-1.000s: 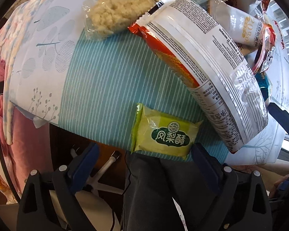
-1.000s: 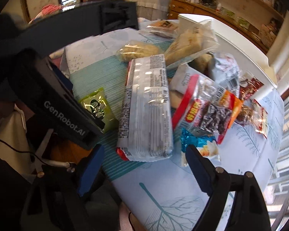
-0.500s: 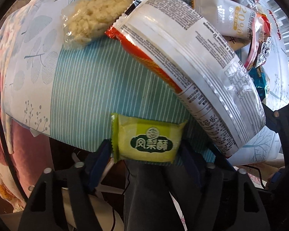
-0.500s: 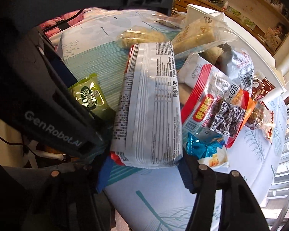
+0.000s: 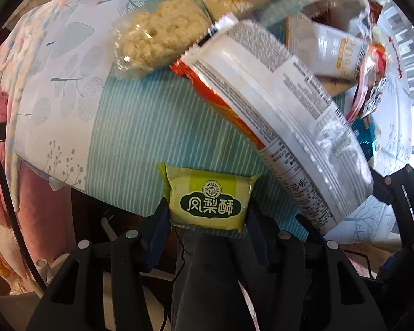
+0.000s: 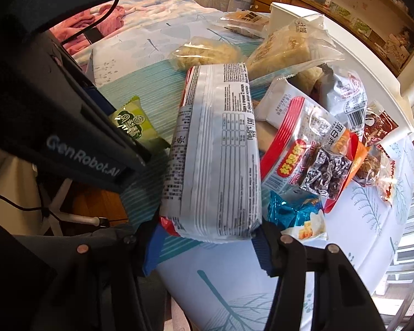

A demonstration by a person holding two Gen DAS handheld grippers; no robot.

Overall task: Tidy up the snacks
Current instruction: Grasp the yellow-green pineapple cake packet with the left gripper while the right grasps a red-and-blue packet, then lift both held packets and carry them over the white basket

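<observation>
Across the table [image 6: 262,289], on a leaf-print cloth, snacks sit in one loose heap, nothing sorted that I can see. Biggest item: long white pack [image 6: 215,160], lying printed-back up. My right gripper [image 6: 207,241] has jaws clenched on its near end, probably to drag it clear of the pile. White bin [image 6: 287,13] at the far edge; contents hidden. Smallest: green pineapple cake [image 5: 208,201] at the near table edge, left gripper [image 5: 207,224] jaws grasping both sides. Edge spot gives easy access.
</observation>
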